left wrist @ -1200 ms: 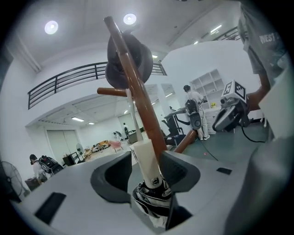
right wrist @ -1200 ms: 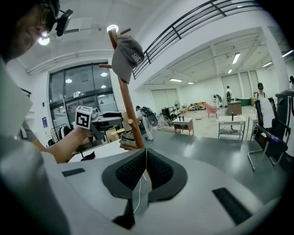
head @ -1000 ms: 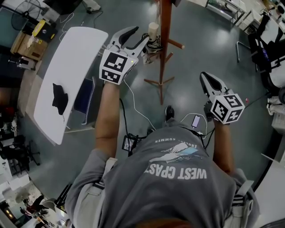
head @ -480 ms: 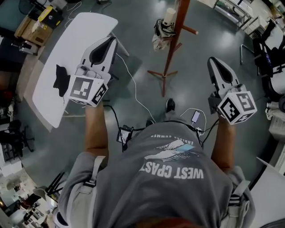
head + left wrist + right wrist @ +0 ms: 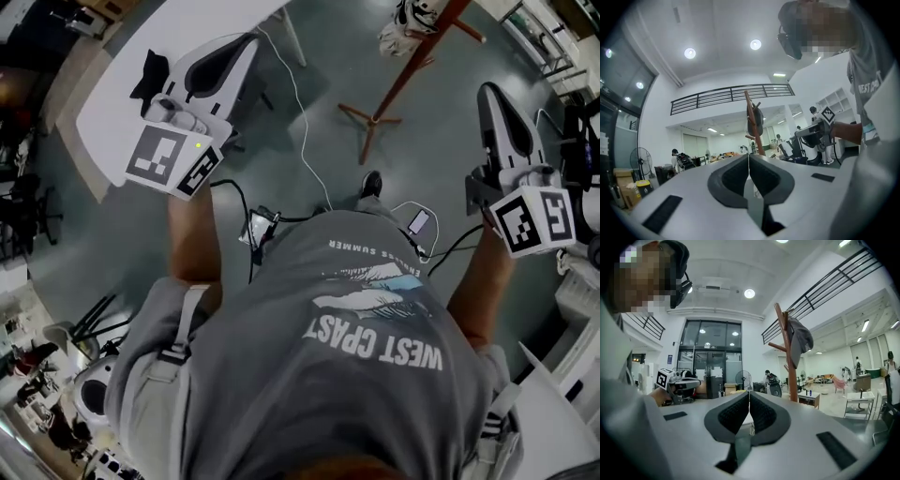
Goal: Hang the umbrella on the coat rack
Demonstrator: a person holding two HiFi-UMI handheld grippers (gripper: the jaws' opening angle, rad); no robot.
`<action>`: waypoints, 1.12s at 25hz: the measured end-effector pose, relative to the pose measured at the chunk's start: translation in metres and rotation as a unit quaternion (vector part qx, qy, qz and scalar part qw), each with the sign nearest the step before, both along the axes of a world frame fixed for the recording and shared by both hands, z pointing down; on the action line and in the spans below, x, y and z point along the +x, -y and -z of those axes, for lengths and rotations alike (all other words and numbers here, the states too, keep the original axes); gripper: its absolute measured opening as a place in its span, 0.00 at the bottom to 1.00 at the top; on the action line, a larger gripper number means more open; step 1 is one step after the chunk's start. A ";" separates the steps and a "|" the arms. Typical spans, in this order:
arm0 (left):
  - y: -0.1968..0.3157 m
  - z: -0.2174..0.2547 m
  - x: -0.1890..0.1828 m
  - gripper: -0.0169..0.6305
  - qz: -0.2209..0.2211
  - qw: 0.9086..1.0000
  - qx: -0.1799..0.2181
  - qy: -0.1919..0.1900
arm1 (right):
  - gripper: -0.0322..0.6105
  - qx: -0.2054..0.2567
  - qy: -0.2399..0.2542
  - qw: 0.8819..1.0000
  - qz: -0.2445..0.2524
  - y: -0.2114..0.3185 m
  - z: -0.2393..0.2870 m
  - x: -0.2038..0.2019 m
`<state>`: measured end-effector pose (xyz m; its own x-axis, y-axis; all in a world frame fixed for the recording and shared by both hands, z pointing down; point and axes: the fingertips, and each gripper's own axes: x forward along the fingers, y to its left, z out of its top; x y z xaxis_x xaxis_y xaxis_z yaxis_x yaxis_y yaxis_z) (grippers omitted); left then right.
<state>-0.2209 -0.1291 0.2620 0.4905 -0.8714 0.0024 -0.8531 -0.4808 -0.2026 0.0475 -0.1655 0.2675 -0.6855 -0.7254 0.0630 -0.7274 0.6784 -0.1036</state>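
**Umbrella Is Hanging Up, Both Grippers Are Empty**

The umbrella is hanging from a peg near the top of the coat rack. It is folded up and drooping down beside the pole, well above the floor. The peg is carrying it, so no one is needing to hold it. To me, the job is looking finished.

The left gripper is showing its two jaws pressed together with nothing between them. The right gripper is looking just the same, with its jaws together and nothing inside. Both are pointing level toward the rack, but they are well apart from it. I am guessing the person is holding them away so they are not bumping the umbrella or tipping the rack.

In the head view, the person is standing back from the rack, with a white table on the left side. A small black thing is lying on that table. I cannot tell what it is.
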 end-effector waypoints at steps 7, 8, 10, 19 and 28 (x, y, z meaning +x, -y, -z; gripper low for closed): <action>-0.038 0.005 -0.013 0.06 0.012 1.000 0.002 0.018 | 0.09 0.063 -0.048 0.997 0.014 -0.025 0.036 -0.024; -0.042 0.004 -0.013 0.06 0.012 1.000 0.001 0.020 | 0.09 0.067 -0.052 0.996 0.018 -0.029 0.040 -0.028; -0.050 0.001 -0.014 0.06 0.014 1.000 -0.003 0.025 | 0.09 0.070 -0.054 0.996 0.021 -0.036 0.045 -0.032; -0.060 -0.018 -0.015 0.06 0.013 1.000 -0.021 0.015 | 0.09 0.053 -0.053 0.997 0.023 -0.043 0.037 -0.038; -0.060 -0.027 -0.014 0.06 0.007 0.999 -0.032 0.009 | 0.09 0.038 -0.054 0.997 0.029 -0.041 0.026 -0.046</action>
